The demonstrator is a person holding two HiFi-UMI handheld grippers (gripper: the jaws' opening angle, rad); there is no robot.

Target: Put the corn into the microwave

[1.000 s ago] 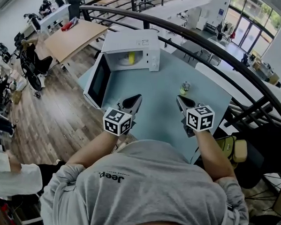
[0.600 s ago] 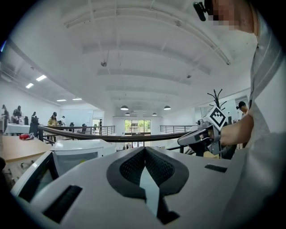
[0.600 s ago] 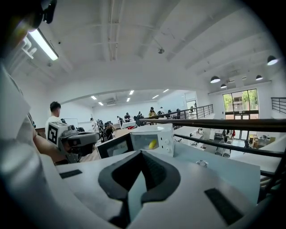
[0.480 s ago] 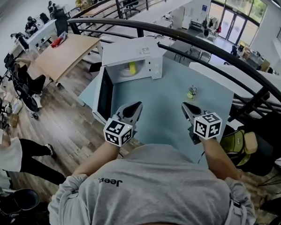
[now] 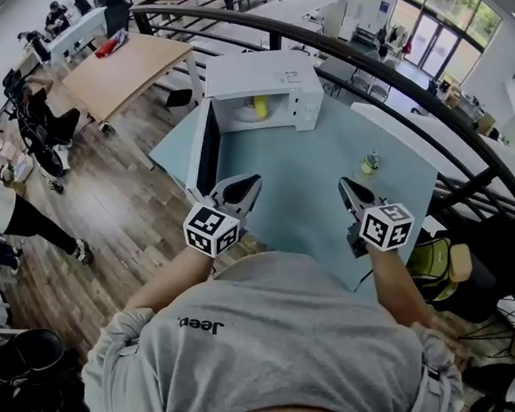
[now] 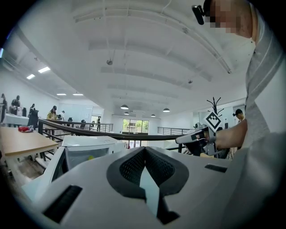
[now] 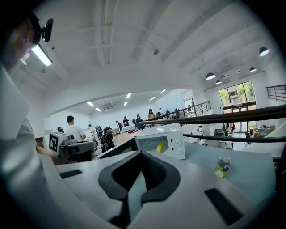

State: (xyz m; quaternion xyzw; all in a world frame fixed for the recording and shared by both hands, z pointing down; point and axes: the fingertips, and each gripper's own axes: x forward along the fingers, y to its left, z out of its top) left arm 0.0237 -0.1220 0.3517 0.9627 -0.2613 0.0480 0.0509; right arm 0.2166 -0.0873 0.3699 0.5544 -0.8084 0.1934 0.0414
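The yellow corn (image 5: 259, 106) stands inside the white microwave (image 5: 286, 76) at the back of the light-blue table (image 5: 301, 194). The microwave door (image 5: 203, 151) hangs open to the left. My left gripper (image 5: 250, 185) hovers over the table's near edge, just right of the door, shut and empty. My right gripper (image 5: 345, 187) hovers level with it, also shut with nothing in it. In the right gripper view the corn (image 7: 159, 146) shows in the microwave (image 7: 172, 142) beyond the closed right gripper (image 7: 142, 154). The left gripper (image 6: 144, 150) has its pads together.
A small green can (image 5: 372, 161) stands on the table right of the microwave, ahead of the right gripper. A dark curved railing (image 5: 393, 74) runs behind the table. Wooden floor, a wooden desk (image 5: 118, 69) and a walking person's legs (image 5: 33, 223) lie to the left.
Both grippers have shifted across the table's near side, still shut and side by side. The microwave now sits further right in view. The person at the left has walked on.
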